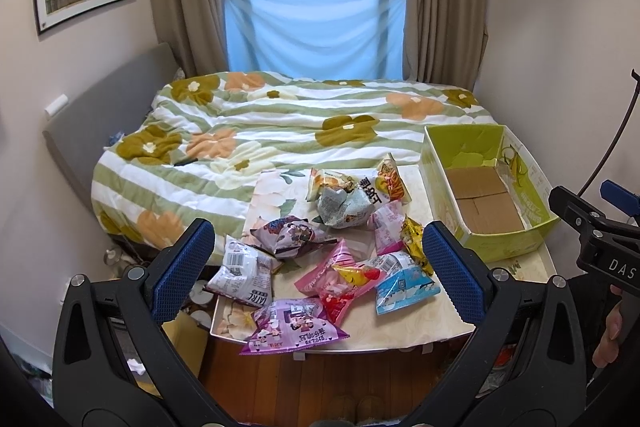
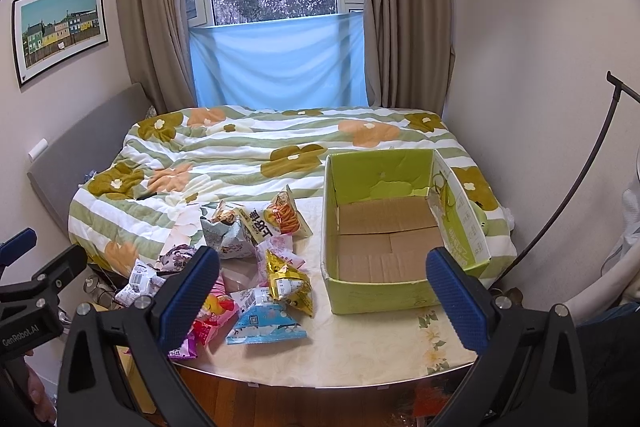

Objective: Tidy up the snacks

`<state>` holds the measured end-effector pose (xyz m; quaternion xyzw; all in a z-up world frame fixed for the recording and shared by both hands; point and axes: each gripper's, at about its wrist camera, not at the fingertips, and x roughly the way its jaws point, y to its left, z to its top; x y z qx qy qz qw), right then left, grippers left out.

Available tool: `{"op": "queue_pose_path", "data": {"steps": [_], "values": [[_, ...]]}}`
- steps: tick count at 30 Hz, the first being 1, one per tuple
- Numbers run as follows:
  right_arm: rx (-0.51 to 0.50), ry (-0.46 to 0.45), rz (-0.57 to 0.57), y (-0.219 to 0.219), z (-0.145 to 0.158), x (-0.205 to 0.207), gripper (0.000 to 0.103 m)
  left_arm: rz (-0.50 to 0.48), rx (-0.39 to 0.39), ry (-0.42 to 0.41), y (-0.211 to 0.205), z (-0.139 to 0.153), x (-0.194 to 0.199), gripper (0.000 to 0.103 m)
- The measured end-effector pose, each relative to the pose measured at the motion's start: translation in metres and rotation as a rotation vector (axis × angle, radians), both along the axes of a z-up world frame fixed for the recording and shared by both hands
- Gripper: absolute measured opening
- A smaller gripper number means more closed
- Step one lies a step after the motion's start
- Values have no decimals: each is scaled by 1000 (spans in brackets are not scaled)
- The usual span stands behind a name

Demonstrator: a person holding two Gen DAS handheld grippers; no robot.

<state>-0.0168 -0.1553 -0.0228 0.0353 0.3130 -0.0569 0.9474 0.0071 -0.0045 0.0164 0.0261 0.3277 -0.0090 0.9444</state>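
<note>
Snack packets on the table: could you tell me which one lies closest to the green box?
The gold packet, nearest the green box; the light blue packet and orange-stick packet lie farther left.

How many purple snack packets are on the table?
2. A light purple packet overhangs the near edge of the table; a darker purple packet lies just behind it, toward the bed. More may be hidden under other snacks.

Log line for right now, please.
stage: not started | left gripper: open, empty | right gripper: open, empty | snack packets: on table | green box: empty
</note>
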Motion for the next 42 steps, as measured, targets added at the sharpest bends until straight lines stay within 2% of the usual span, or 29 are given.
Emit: {"op": "queue_pose_path", "data": {"steps": [5, 8, 12, 18, 21, 26, 30, 34, 42], "values": [[-18, 4, 5, 4, 0, 1, 103, 4, -12, 24, 15, 0, 8, 103], [-6, 20, 32, 7, -6, 5, 103, 28, -20, 80, 29, -10, 18, 103], [28, 86, 102, 11, -30, 21, 103, 84, -34, 207, 41, -44, 31, 103], [63, 173, 203, 14, -81, 44, 103, 148, -111, 388, 57, -118, 48, 103], [90, 211, 255, 15, -110, 60, 103, 160, -110, 454, 61, -153, 60, 103], [104, 294, 281, 17, -149, 89, 103, 169, -110, 567, 63, -208, 86, 103], [127, 365, 288, 20, -180, 109, 103, 191, -80, 618, 60, -239, 90, 103], [162, 426, 293, 25, -204, 122, 103, 185, -110, 648, 63, -260, 92, 103], [205, 505, 312, 36, -236, 140, 103, 163, -107, 653, 71, -277, 97, 103]]}}
